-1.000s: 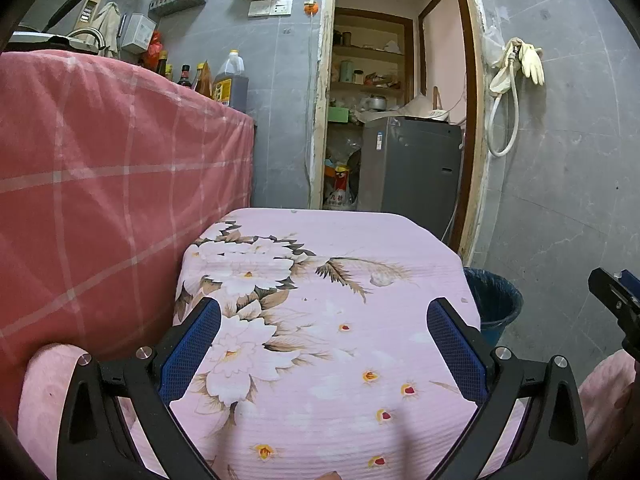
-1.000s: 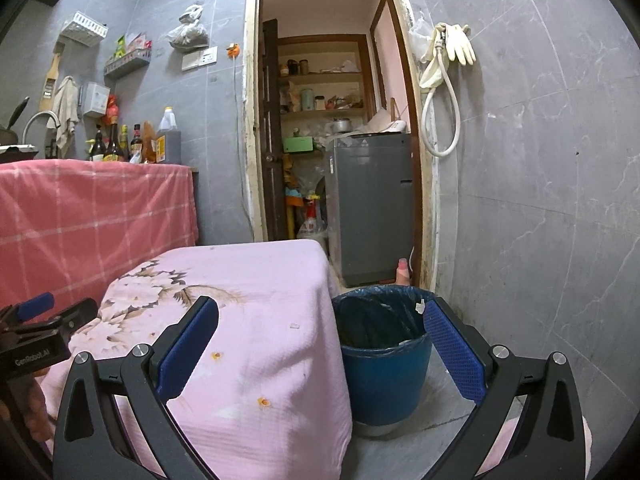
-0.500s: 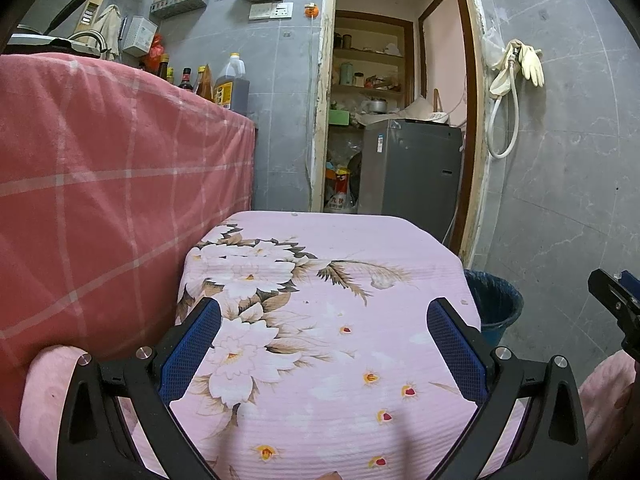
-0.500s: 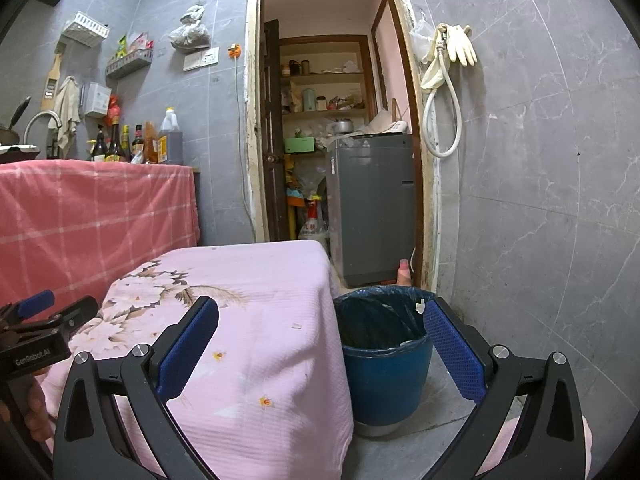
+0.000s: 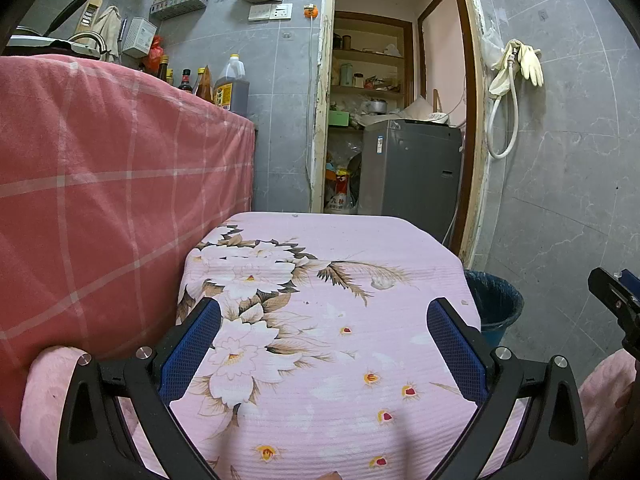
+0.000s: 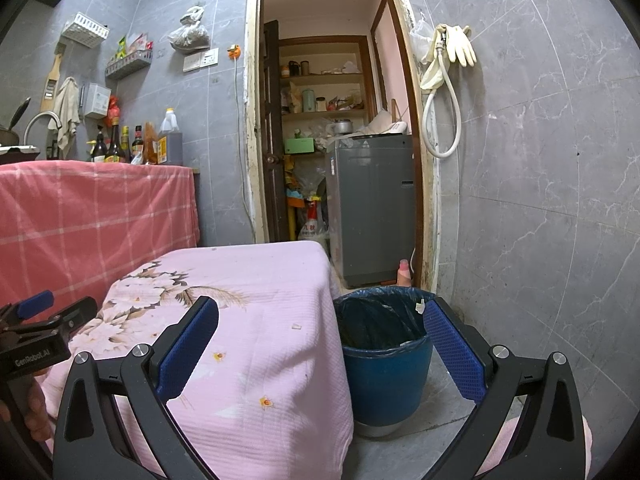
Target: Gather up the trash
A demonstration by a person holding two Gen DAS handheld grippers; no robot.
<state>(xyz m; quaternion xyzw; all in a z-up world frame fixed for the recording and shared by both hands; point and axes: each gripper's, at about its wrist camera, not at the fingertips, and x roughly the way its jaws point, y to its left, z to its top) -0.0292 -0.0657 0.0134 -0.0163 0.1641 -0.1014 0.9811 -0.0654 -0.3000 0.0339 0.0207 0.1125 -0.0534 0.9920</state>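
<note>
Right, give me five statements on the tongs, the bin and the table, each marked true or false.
1. Both the left tongs and the right tongs are open and hold nothing. True.
2. The blue bin stands on top of the table. False: it stands on the floor beside the table.
3. The bin is lined with a dark bag. True.
4. The table is covered with a red checked cloth. False: its cloth is pink with flowers; the red checked cloth covers the counter.
5. A small pale scrap lies on the table near the edge beside the bin. True.
</note>
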